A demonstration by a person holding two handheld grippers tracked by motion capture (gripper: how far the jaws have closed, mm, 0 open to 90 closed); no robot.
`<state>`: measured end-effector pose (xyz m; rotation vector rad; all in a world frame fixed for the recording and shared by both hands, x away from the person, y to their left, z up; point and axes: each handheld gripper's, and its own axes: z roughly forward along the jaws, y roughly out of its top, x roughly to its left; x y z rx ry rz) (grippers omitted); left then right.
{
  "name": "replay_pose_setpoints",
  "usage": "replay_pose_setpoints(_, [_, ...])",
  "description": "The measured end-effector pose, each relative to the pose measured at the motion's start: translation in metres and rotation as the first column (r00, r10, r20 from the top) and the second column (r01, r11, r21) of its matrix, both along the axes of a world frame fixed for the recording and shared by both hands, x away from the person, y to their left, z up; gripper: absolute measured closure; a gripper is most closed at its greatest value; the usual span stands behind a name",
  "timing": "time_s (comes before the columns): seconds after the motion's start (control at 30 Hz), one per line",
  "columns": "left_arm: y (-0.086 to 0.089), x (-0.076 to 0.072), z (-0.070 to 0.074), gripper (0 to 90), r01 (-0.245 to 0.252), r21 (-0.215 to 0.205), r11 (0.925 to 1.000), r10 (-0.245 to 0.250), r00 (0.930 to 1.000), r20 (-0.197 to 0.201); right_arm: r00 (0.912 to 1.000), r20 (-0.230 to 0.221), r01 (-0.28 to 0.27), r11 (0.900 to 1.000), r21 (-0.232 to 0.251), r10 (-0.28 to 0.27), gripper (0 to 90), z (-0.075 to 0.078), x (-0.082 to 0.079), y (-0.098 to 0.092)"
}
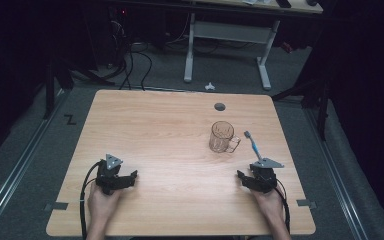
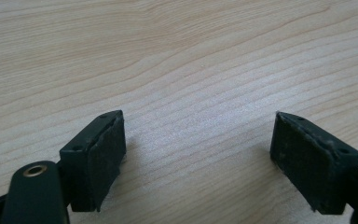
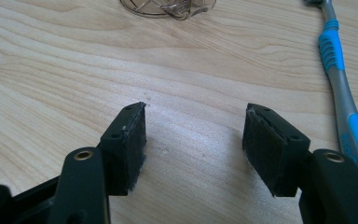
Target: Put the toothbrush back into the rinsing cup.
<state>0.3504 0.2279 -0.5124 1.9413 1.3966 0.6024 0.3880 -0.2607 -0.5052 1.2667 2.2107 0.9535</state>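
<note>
A clear glass mug (image 1: 223, 137) stands upright right of the table's middle, its handle turned to the right; its base (image 3: 168, 7) shows at the top of the right gripper view. A blue and grey toothbrush (image 1: 253, 144) lies flat just right of the mug, also seen along the right edge as toothbrush (image 3: 343, 88). My right gripper (image 1: 245, 179) rests near the front right of the table, just in front of the toothbrush's handle end, open (image 3: 193, 149) and empty. My left gripper (image 1: 128, 179) rests at the front left, open (image 2: 198, 158) over bare wood.
The light wooden table (image 1: 160, 130) has a round grey cable hole (image 1: 220, 106) near its far edge. Beyond it stand a white desk frame (image 1: 227, 45) and loose cables (image 1: 130, 60) on the dark floor.
</note>
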Motion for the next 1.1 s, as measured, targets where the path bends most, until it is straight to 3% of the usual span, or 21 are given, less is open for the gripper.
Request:
replay_pose_setpoints(0.43, [0.0, 0.0, 0.0, 18.6, -0.001, 0.001, 1.0, 0.001, 1.0, 0.0, 0.9999, 0.008, 0.014, 1.0, -0.001, -0.014, 51.0, 0.001, -0.003, -0.003])
replay_pose_setpoints(1.1, [0.0, 0.0, 0.0, 18.5, -0.001, 0.001, 1.0, 0.001, 1.0, 0.0, 0.9998, 0.017, 0.011, 1.0, 0.025, -0.011, 54.6, 0.008, -0.021, -0.015])
